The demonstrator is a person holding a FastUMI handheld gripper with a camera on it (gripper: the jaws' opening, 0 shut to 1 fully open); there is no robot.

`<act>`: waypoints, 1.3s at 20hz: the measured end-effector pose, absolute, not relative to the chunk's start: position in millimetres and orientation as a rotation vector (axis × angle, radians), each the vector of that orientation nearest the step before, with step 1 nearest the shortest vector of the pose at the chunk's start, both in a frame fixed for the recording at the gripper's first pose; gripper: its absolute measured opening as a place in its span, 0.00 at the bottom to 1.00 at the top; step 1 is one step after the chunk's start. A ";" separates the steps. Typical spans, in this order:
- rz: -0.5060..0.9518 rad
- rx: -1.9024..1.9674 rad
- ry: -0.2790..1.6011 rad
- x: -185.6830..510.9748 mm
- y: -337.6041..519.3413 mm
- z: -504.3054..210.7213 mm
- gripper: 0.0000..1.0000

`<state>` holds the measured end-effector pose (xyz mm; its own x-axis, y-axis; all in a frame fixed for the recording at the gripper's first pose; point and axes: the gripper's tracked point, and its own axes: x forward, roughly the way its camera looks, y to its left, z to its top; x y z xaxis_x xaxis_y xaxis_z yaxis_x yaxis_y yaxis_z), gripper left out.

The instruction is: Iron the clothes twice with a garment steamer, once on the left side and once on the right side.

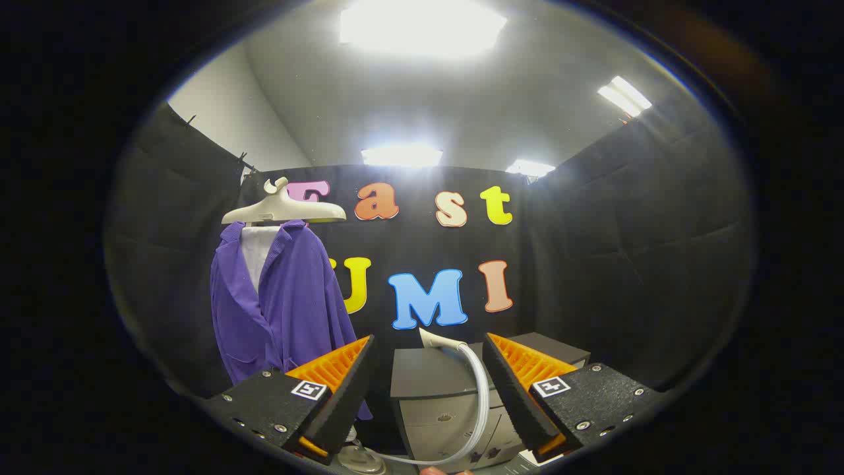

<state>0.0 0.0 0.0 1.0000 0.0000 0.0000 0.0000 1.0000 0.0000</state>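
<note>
Two fingers of the hand-held gripper (427,389) stand spread wide apart with nothing pressed between them. In the gap between them, and beyond, runs a pale hose (480,396) that curves up from low down to a light-coloured end piece (435,340), which looks like part of the garment steamer; the steamer's head cannot be made out for certain. Behind the hose stands a grey cabinet (428,376) with drawers, just right of the purple garment's hem. Farther back and to the left of the cabinet hangs the purple garment (290,310), a jacket or shirt with a white layer (256,254) showing inside its collar, draped on a cream hanger (283,210) against the booth's dark wall. Judged from this, the ironing appears not to have begun: the gripper holds no steamer and sits well apart from the garment, so both the left-side pass and the right-side pass remain to be done, after the steamer is first picked up.
</note>
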 end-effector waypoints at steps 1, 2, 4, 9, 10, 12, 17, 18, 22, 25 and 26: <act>0.005 -0.002 0.003 0.6 3.3 -1.2 0.97; 0.009 -0.007 0.007 -0.6 6.2 -3.3 0.97; 0.023 -0.015 0.012 -1.1 12.6 -7.1 0.97; 0.042 -0.021 0.027 -4.8 19.2 -14.4 0.97; 0.041 -0.021 0.029 -5.7 19.1 -14.6 0.97; 0.037 -0.021 0.030 -7.1 17.8 -13.5 0.97; 0.005 -0.056 0.017 -5.9 5.4 -1.1 0.97; -0.005 -0.058 0.015 -4.6 1.1 3.1 0.97; -0.018 -0.030 0.000 10.6 -14.9 19.7 0.97; -0.027 -0.016 -0.018 42.1 -31.3 26.7 0.97; -0.023 0.001 -0.009 56.2 -35.8 25.2 0.97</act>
